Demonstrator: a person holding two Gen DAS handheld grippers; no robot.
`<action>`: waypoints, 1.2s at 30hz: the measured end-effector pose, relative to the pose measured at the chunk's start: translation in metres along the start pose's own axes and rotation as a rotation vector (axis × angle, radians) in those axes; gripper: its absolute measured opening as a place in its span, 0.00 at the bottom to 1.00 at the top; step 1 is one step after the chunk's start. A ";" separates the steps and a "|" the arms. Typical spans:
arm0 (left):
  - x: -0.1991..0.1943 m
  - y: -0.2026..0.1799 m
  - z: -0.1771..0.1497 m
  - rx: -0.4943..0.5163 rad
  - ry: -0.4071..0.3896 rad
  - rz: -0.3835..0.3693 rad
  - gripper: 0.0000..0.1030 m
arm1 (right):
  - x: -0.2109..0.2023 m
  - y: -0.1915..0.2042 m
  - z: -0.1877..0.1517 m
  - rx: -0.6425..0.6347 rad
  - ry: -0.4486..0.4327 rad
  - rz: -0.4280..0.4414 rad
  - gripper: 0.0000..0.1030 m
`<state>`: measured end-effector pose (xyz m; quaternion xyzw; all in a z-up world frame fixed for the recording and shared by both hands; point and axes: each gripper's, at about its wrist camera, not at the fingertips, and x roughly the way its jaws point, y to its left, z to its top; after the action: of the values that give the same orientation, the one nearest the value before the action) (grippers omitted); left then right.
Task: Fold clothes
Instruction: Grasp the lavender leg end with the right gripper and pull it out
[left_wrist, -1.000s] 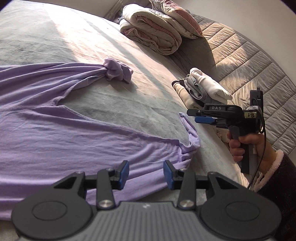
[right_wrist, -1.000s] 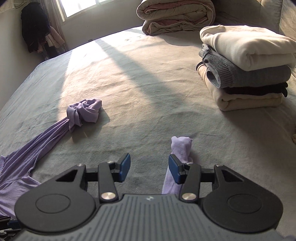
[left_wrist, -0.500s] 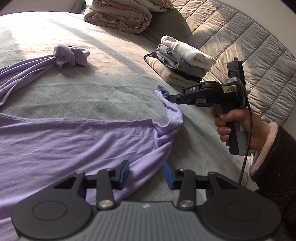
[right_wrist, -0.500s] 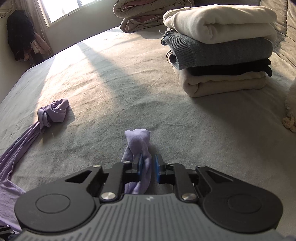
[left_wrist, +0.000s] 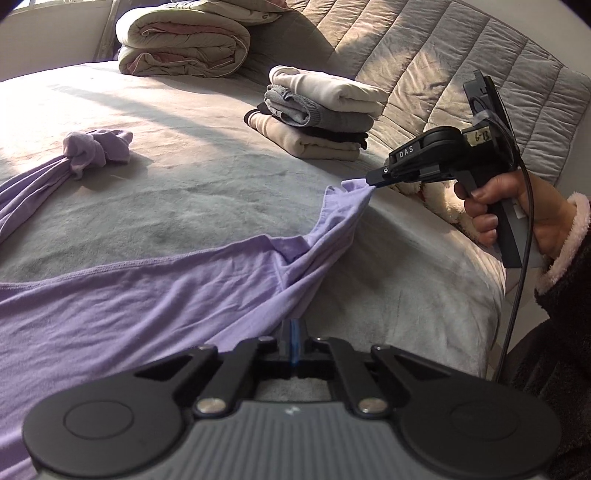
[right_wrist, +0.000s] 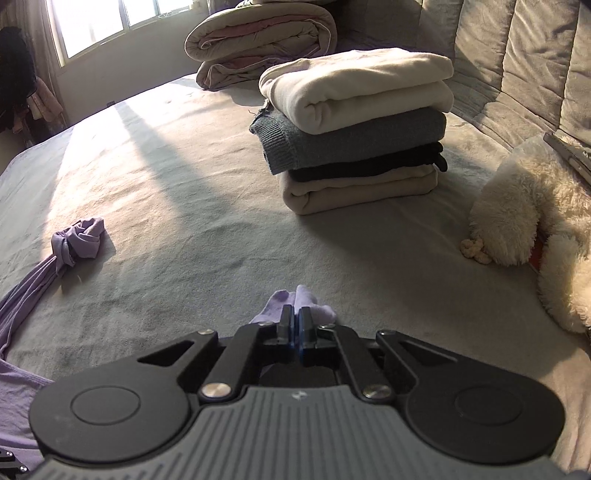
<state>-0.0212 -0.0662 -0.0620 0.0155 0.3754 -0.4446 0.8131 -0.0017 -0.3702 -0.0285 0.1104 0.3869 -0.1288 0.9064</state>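
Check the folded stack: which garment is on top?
The cream one; the grey sweater, a black garment and a beige one lie beneath it.

the purple shirt (left_wrist: 155, 295) is thin, soft cloth, matt and finely creased. the bed cover (left_wrist: 207, 177) looks like short grey fleece, dull and slightly napped. the headboard (left_wrist: 454, 74) is quilted fabric. the grey jumper (right_wrist: 354, 144) is ribbed knit. the left gripper (left_wrist: 293, 334) is matt black plastic with shiny metal pins.
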 end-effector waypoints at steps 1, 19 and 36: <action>-0.001 -0.002 -0.001 0.011 0.001 -0.003 0.00 | -0.003 -0.002 -0.002 -0.004 0.001 -0.006 0.02; 0.004 0.002 0.000 0.048 -0.030 0.078 0.25 | 0.030 -0.017 -0.006 0.180 0.017 0.124 0.03; 0.022 0.004 0.003 0.057 -0.002 0.088 0.24 | 0.017 -0.081 -0.024 0.375 0.047 0.176 0.15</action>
<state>-0.0094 -0.0810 -0.0745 0.0548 0.3607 -0.4190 0.8314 -0.0323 -0.4421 -0.0647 0.3134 0.3658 -0.1160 0.8686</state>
